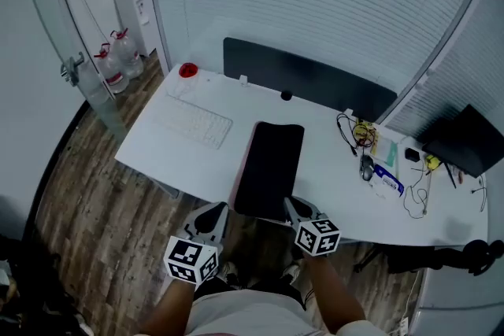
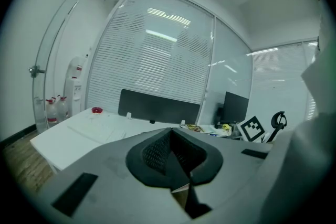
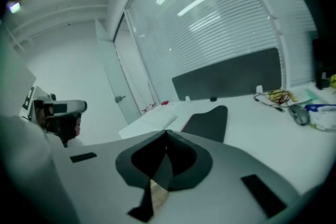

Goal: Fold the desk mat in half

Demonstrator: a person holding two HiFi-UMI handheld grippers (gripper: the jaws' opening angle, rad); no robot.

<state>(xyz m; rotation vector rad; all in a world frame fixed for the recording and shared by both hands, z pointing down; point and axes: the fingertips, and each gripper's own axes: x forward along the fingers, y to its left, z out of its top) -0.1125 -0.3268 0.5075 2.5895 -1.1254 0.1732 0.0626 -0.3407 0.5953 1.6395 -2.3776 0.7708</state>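
A black desk mat (image 1: pixel 272 165) lies lengthwise on the white desk (image 1: pixel 331 185), its near end at the desk's front edge. A thin reddish strip shows along its left side. My left gripper (image 1: pixel 214 210) hangs just off the front edge, left of the mat's near corner, shut with nothing in it. My right gripper (image 1: pixel 291 204) is at the mat's near right corner, also shut and empty. In the right gripper view the mat (image 3: pixel 207 122) lies beyond the closed gripper (image 3: pixel 167 132). In the left gripper view the gripper (image 2: pixel 170 129) hides the mat.
A white keyboard (image 1: pixel 193 122) lies left of the mat and a red object (image 1: pixel 187 71) sits at the far left corner. A dark partition (image 1: pixel 307 79) lines the back edge. Cables (image 1: pixel 361 134), a mouse (image 1: pixel 367 167) and a dark monitor (image 1: pixel 465 139) are at the right. Water bottles (image 1: pixel 118 59) stand on the floor.
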